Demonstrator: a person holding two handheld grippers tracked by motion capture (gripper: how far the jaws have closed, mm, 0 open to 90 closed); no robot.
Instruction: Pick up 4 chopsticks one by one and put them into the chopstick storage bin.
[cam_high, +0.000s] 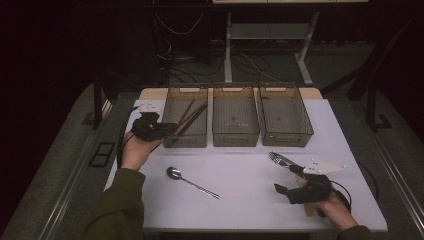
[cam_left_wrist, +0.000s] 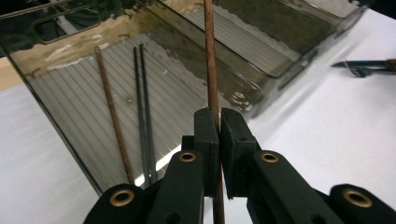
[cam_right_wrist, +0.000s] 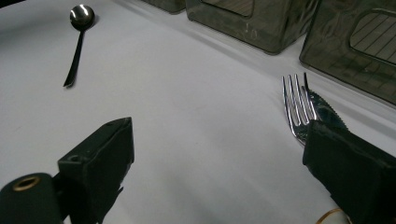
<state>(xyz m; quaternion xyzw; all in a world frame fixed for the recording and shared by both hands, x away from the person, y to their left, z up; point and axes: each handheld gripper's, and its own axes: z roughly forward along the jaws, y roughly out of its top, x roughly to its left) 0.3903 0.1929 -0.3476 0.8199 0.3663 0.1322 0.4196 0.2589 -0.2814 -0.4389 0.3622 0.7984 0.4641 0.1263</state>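
Left tool (cam_left_wrist: 218, 122) pinches a brown chopstick (cam_left_wrist: 211, 70) over the left bin (cam_left_wrist: 261, 100); right tool (cam_right_wrist: 219, 154) gapes empty.
Risk: thin pinch, stick may pivot and catch the rim ahead.

White table (cam_high: 250, 200) under dim light. Three smoky clear bins in row at far edge: left bin (cam_high: 172, 141), middle bin (cam_high: 235, 140), right bin (cam_high: 286, 141). Left gripper (cam_high: 167, 128) at near left corner of left bin, jaws pinched on brown chopstick (cam_high: 194, 118) that slants up over bin. Second chopstick lies just beside it. Spoon (cam_high: 192, 182) on table, near left of centre, bowl toward left. Right gripper (cam_high: 289, 180) near right, jaws apart. Fork and knife (cam_high: 278, 158) lie together just beyond it.
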